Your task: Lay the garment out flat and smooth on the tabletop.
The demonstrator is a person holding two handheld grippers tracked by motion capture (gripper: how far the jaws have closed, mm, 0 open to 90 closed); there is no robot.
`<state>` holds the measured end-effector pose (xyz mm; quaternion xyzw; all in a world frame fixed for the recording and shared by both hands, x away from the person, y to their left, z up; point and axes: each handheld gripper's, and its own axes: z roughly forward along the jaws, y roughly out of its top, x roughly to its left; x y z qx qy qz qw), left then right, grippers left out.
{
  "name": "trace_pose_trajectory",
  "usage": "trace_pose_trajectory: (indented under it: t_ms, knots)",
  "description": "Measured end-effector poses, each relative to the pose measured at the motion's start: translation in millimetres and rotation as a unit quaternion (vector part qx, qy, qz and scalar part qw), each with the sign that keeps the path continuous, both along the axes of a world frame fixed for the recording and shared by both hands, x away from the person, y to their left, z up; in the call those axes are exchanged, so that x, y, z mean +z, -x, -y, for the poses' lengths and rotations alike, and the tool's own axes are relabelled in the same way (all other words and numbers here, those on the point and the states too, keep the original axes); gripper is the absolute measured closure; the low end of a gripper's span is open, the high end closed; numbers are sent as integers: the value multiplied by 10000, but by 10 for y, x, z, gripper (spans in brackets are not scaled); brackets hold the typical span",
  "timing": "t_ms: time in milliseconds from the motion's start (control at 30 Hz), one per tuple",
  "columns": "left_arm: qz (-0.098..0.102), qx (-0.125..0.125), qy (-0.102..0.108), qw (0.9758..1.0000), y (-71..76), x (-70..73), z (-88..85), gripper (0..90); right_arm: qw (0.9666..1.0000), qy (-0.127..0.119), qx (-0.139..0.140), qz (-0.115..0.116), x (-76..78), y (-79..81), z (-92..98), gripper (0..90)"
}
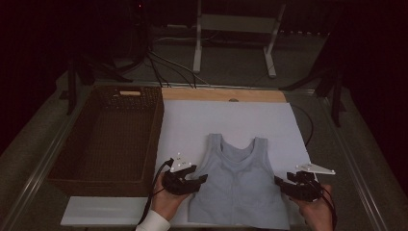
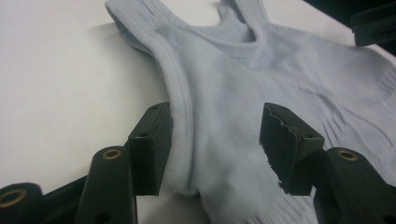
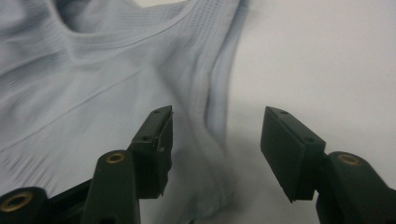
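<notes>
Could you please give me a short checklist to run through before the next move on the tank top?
1. Left claw open, its jaws standing apart over the tank top's side edge: ok.
2. Right claw open at the opposite side edge: ok.
3. Tank top lying flat on the white board, straps pointing away from the person: ok.
4. Wicker basket beside the board free to take the garment: ok.
5. Fabric free of both claws, no pad pressing on it: ok.
6. Whether the hem nearest the person lies smooth: cannot tell.
</notes>
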<state>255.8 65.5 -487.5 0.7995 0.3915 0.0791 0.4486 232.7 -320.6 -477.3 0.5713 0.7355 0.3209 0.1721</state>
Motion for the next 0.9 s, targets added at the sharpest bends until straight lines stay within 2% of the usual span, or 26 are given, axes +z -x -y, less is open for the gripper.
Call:
trace_pose_trajectory:
  t_ms: [100,167,233,300,333,367,433,533,633,733,900]
  knots:
    - [16,-16,-80,10000,60,-14,-19,440,9999,-14,98,-75,-16,54,-24,425]
    - [-17,-59,-87,9999,89,-26,-31,445,9997,17,175,-178,-55,81,-46,461]
    - [-78,-114,-117,9998,105,-44,-35,474,9988,63,339,-349,-114,86,-66,540]
    - [-127,-134,-159,9997,105,-70,-30,485,9978,118,435,-477,-147,89,-80,679]
    - [-124,-128,-170,9997,102,-81,-21,486,9977,116,463,-483,-138,97,-88,743]
    - [-124,-128,-170,9997,102,-81,-21,486,9977,116,463,-483,-138,97,-88,743]
    - [-143,-131,-236,9995,80,-119,10,491,9977,204,489,-428,-110,123,-105,817]
    - [-161,-173,-318,9992,74,-148,47,519,9975,271,512,-406,-98,162,-105,833]
    - [-212,-186,-350,9990,76,-174,70,587,9978,353,445,-345,-85,185,-81,841]
    - [-252,-232,-308,9989,90,-185,95,627,9982,425,341,-269,-79,180,-41,843]
    - [-245,-374,-159,9989,133,-154,141,634,9978,616,195,-114,-79,119,20,843]
